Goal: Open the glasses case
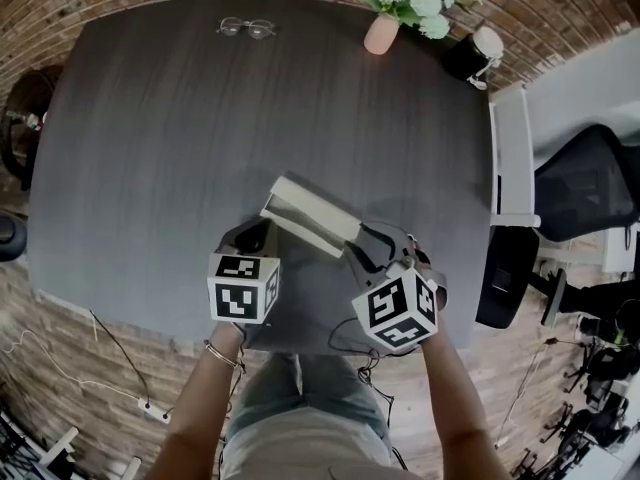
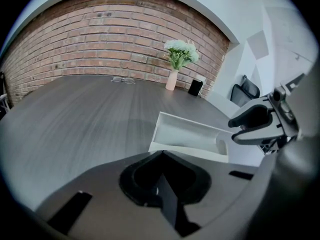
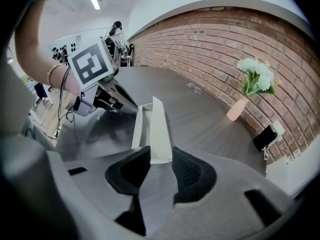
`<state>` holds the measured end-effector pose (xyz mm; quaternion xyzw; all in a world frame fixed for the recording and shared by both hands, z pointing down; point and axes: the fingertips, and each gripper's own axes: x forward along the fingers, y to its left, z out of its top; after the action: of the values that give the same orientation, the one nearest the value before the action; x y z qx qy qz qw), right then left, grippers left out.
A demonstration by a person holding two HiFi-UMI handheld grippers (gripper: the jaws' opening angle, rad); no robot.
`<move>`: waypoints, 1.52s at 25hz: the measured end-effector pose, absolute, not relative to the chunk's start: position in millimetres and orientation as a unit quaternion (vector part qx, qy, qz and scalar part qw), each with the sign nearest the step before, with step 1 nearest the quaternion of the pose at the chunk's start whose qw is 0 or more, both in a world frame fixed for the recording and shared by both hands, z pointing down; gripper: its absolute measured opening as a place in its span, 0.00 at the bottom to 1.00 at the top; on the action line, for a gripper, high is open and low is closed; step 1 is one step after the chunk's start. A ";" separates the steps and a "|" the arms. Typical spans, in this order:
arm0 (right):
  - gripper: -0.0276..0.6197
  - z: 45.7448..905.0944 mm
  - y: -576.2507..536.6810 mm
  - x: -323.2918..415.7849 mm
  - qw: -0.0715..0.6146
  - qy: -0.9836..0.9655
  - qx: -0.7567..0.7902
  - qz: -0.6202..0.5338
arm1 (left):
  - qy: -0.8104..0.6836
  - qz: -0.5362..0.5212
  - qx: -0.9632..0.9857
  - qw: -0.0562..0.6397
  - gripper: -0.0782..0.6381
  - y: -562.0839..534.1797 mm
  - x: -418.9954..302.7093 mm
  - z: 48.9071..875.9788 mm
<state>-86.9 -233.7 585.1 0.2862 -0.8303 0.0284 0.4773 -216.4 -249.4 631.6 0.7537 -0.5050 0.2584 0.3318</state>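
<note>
A pale glasses case (image 1: 310,213) lies open on the dark table (image 1: 180,148), near its front edge. In the left gripper view its hollow tray (image 2: 192,136) faces me. My left gripper (image 1: 255,236) is at the case's left end; its jaws (image 2: 160,155) meet at the case's near edge, with a thin part of it pinched between them. My right gripper (image 1: 365,248) is at the right end. In the right gripper view the upright lid (image 3: 159,129) runs between the pads (image 3: 187,171) of the right gripper (image 3: 157,159), which press on it.
A pair of glasses (image 1: 246,27) lies at the table's far edge. A pink vase of flowers (image 1: 385,28) and a small black device (image 1: 470,56) stand at the far right corner. An office chair (image 1: 580,183) is to the right of the table.
</note>
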 end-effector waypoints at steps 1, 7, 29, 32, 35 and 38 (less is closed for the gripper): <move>0.25 584.3 -236.6 -85.6 0.478 -0.828 0.291 0.025 | -0.505 0.259 0.754 0.332 0.10 -249.3 -216.3 631.8; 0.24 575.9 -251.8 -80.2 0.470 -0.825 0.314 0.022 | -0.501 0.266 0.753 0.333 0.10 -248.5 -215.7 631.1; 0.06 485.5 -264.2 -33.0 0.245 -0.801 0.520 0.168 | -0.545 0.210 0.760 0.286 0.10 -261.2 -236.2 542.5; 0.05 463.6 -259.5 -30.1 0.225 -0.801 0.532 0.155 | -0.552 0.191 0.766 0.269 0.10 -262.9 -237.2 511.2; 0.05 443.9 -250.6 -30.0 0.209 -0.803 0.540 0.142 | -0.557 0.175 0.771 0.253 0.10 -258.4 -237.6 483.0; 0.05 423.3 -243.4 -26.1 0.189 -0.802 0.552 0.126 | -0.563 0.156 0.777 0.234 0.10 -255.8 -238.3 452.4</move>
<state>-26.1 -243.4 423.3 0.5520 -0.8024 0.1261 0.1887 -238.3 -255.8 452.4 0.7769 -0.5632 0.1557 0.2345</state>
